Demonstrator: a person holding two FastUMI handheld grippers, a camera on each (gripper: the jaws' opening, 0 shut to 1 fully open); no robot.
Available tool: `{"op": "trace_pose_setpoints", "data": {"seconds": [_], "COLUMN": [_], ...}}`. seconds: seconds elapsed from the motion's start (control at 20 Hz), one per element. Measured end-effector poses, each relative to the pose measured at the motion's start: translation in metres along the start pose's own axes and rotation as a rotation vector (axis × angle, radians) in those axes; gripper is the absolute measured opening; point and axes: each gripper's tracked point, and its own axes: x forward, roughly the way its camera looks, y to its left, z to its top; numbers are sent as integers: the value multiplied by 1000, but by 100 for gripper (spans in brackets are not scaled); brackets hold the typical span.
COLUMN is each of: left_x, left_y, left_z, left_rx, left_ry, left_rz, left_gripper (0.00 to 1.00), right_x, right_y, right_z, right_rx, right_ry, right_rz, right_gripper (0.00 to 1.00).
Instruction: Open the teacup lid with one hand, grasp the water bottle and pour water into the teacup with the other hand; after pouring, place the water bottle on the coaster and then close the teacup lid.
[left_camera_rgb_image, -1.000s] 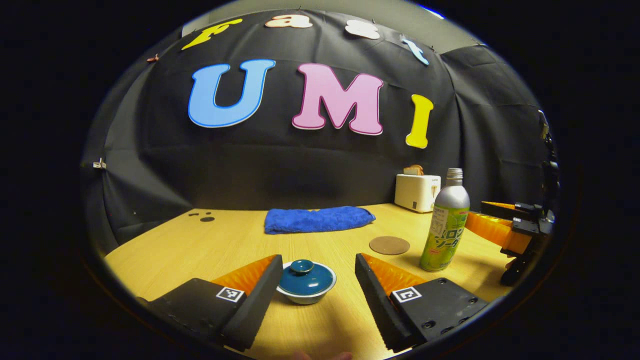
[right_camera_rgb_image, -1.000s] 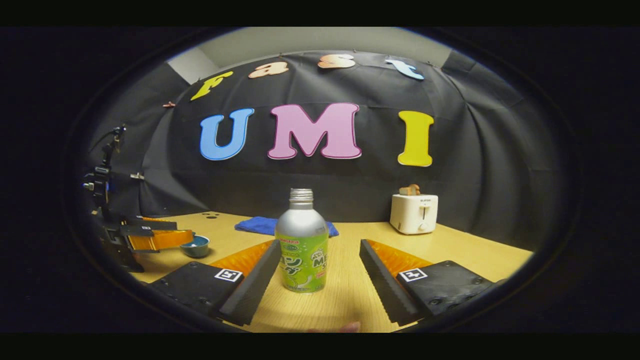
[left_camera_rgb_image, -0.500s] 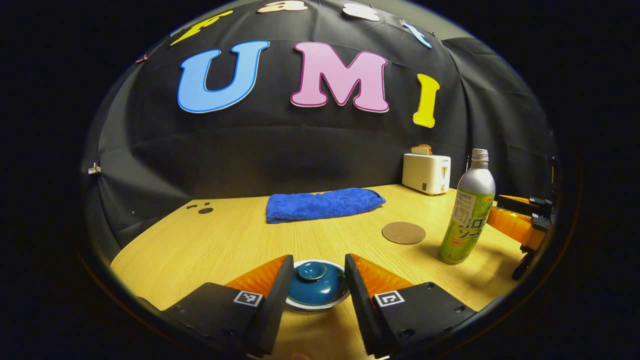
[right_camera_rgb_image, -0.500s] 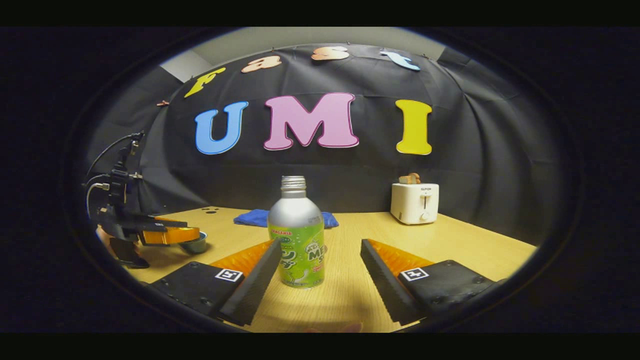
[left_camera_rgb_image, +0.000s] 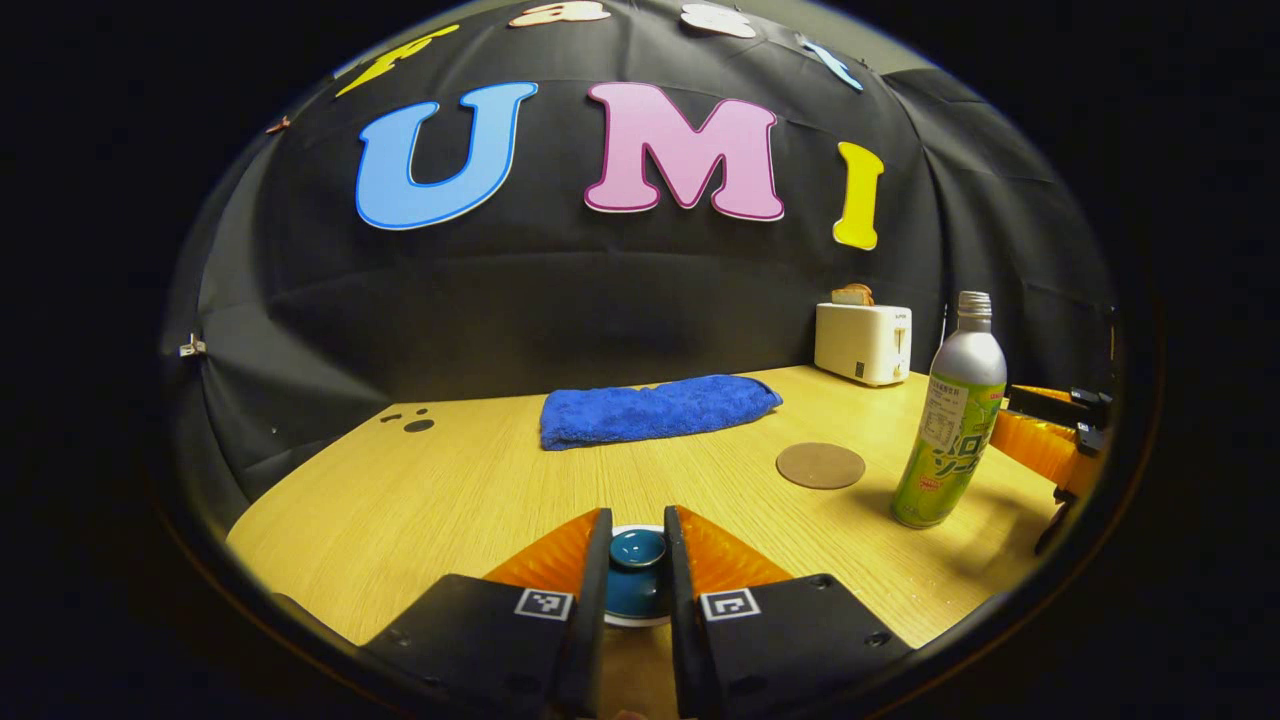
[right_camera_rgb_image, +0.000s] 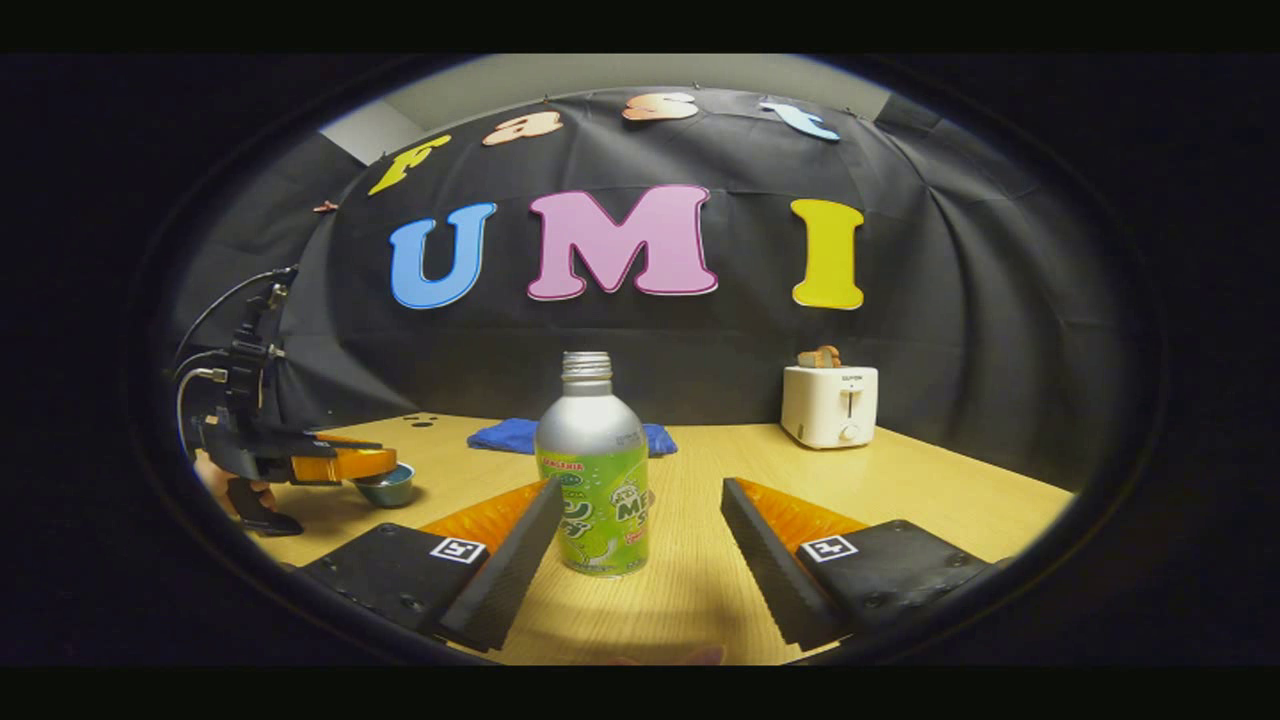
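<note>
The water bottle (right_camera_rgb_image: 594, 470) stands upright on the wooden table (left_camera_rgb_image: 480, 480), its long axis vertical and its uncapped threaded neck pointing straight up. In the right gripper view it rises between the spread fingers of the right gripper (right_camera_rgb_image: 640, 520), closer to the left finger than the right; neither finger presses on it, so this gripper is released. In the left gripper view the same bottle (left_camera_rgb_image: 950, 415) stands at the right of the table, with the right gripper (left_camera_rgb_image: 1040, 440) just beyond it at the edge.

The teacup (left_camera_rgb_image: 637, 580) sits near the front of the table with its lid (left_camera_rgb_image: 637, 555) on, knob up. The left gripper (left_camera_rgb_image: 637, 545) has its fingers drawn in tight to either side of the lid's knob, clenched on the lid. In the right gripper view that gripper (right_camera_rgb_image: 350, 465) reaches level over the teacup (right_camera_rgb_image: 385, 487) at the far left, a hand (right_camera_rgb_image: 215, 475) behind it.

A round brown coaster (left_camera_rgb_image: 820, 466) lies flat between teacup and bottle, bare and apart from both. Farther back a blue towel (left_camera_rgb_image: 655, 410) lies folded lengthways across the table, and a white toaster (left_camera_rgb_image: 862, 342) with bread in its slot stands at the far right corner. A few dark spots (left_camera_rgb_image: 412, 420) mark the table's far left. Black cloth (left_camera_rgb_image: 600, 300) walls the booth behind
</note>
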Motion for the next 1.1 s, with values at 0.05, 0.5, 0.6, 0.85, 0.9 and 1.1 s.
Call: {"op": "trace_pose_setpoints", "data": {"seconds": [0.05,0.5,0.6,0.85,0.9,1.1], "left_x": [-1,-63,-81,-91,-91,-87], "left_y": [1,31,42,60,63,60], "left_z": [1,36,43,39,39,35], "left_rx": [-9,-167,-219,-259,-260,-286], "left_ry": [-13,-189,-234,-237,-235,-228], "left_rz": [2,78,90,95,97,75], "left_gripper": [31,30,29,30,30,29], "right_x": [0,5,12,25,27,36], "right_y": [0,14,14,22,26,34], "right_z": [0,-1,-1,-2,-4,-5], "right_rx": [0,5,17,22,1,-1], "right_ry": [0,2,4,6,6,8], "right_rz": [0,63,72,69,72,64], "right_gripper": [98,98,98,98,98,99]}}
